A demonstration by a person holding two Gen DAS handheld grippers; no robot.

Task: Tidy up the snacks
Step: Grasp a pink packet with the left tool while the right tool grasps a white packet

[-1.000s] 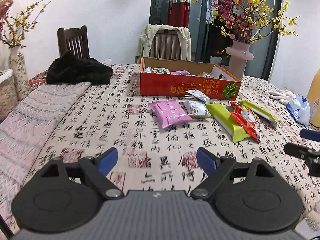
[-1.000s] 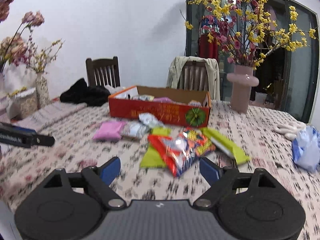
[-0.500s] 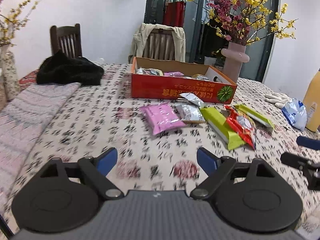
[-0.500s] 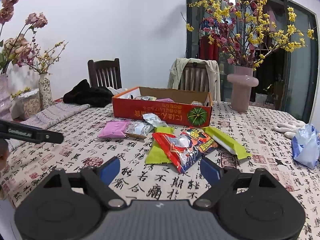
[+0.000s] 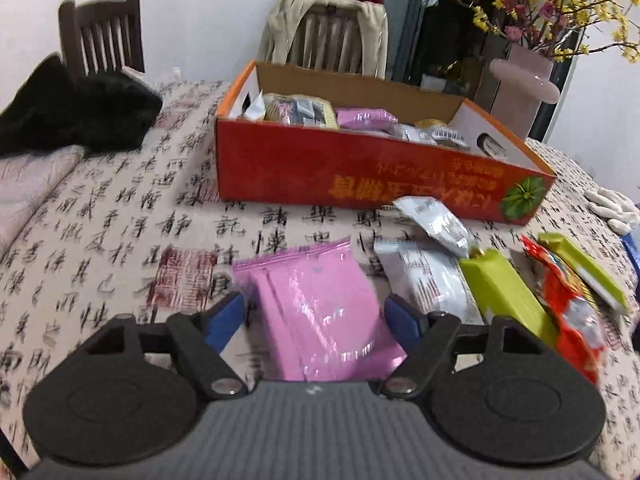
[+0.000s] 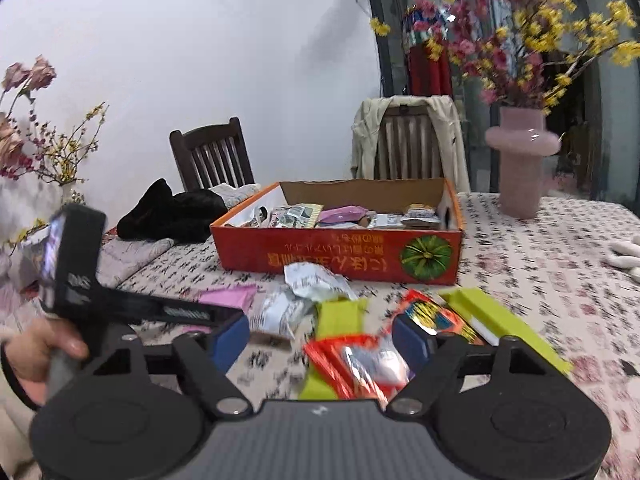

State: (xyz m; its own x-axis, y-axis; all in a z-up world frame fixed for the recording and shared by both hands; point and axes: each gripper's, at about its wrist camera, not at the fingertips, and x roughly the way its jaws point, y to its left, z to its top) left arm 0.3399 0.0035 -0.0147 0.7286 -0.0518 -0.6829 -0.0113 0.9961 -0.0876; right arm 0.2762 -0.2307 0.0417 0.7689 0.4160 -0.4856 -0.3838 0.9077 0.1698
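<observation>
An open red cardboard box (image 5: 360, 172) holds several snack packets; it also shows in the right wrist view (image 6: 340, 254). In front of it lie a pink packet (image 5: 320, 304), silver packets (image 5: 436, 220), green packs (image 5: 504, 292) and a red packet (image 5: 568, 312). My left gripper (image 5: 314, 320) is open, its blue fingers on either side of the pink packet, not closed on it. My right gripper (image 6: 320, 340) is open over the red packet (image 6: 360, 364), which lies on a green pack (image 6: 340, 314). The left gripper's body (image 6: 132, 308) shows at the left of the right wrist view.
The table has a calligraphy-print cloth (image 5: 120, 220). A black garment (image 5: 72, 112) lies at far left. A pink vase (image 6: 524, 164) of flowers stands at far right. Two chairs (image 6: 212, 156) stand behind. White gloves (image 5: 612, 204) lie at the right edge.
Both grippers have moved forward and down toward the snacks. The left now straddles the pink packet, the right sits over the red packet. Both stayed open.
</observation>
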